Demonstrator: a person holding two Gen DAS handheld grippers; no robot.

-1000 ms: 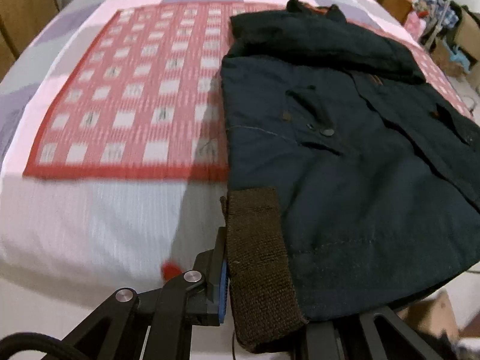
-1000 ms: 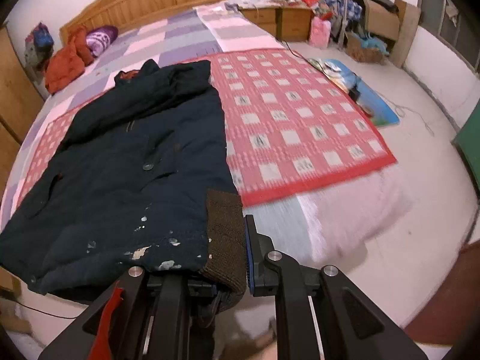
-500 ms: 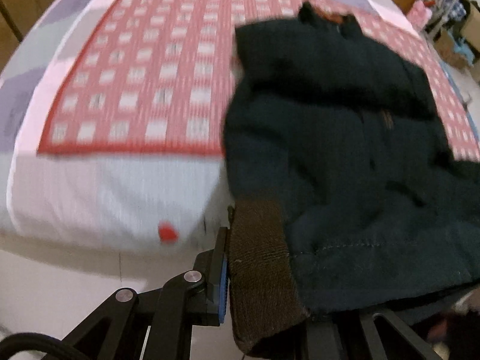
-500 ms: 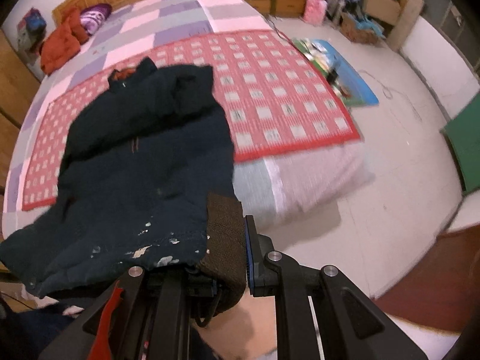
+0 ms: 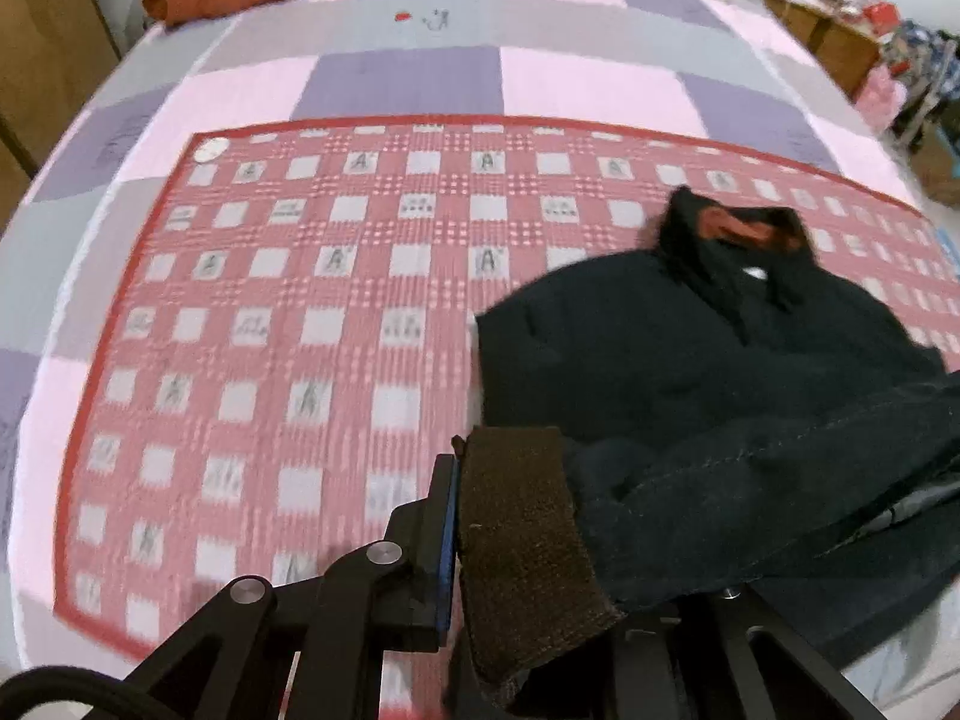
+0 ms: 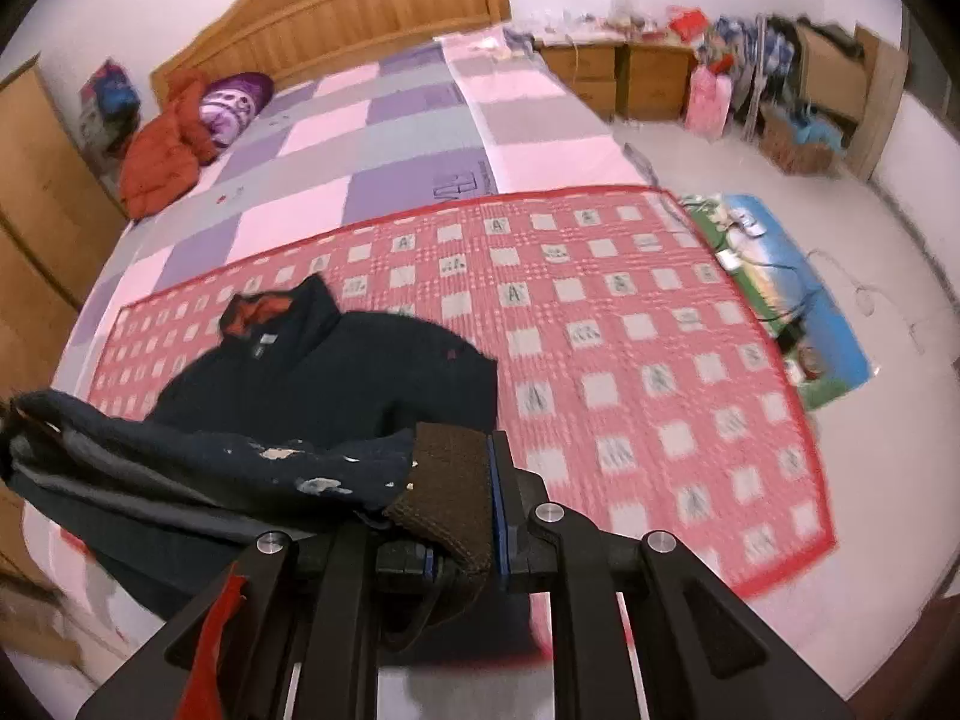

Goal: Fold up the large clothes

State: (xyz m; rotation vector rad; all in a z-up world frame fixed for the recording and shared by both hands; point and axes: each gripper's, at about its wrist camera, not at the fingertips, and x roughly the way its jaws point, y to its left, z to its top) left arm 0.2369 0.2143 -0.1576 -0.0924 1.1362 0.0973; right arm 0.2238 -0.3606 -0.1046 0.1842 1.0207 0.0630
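A dark navy jacket (image 5: 690, 348) with an orange-lined collar lies on the red checked mat (image 5: 270, 324) on the bed. Its lower half is lifted and doubled over toward the collar. My left gripper (image 5: 516, 516) is shut on the jacket's brown knitted hem band (image 5: 522, 546) at one bottom corner. In the right wrist view my right gripper (image 6: 462, 498) is shut on the brown hem band (image 6: 447, 480) at the other corner. The jacket (image 6: 336, 372) lies beyond it, and the lifted hem (image 6: 198, 456) with pale paint flecks stretches to the left. The inner fingers are hidden by cloth.
The bed has a pink, purple and grey patchwork sheet (image 6: 384, 138) and a wooden headboard (image 6: 354, 18). An orange garment (image 6: 168, 144) and a purple pillow (image 6: 234, 102) sit near the head. Bedside cabinets (image 6: 624, 78), clutter and a colourful floor mat (image 6: 792, 300) lie right of the bed.
Both grippers, still clamped on the hem corners, have swept forward over the bed toward the collar. The jacket lay flat before and its lower part now folds over the upper part.
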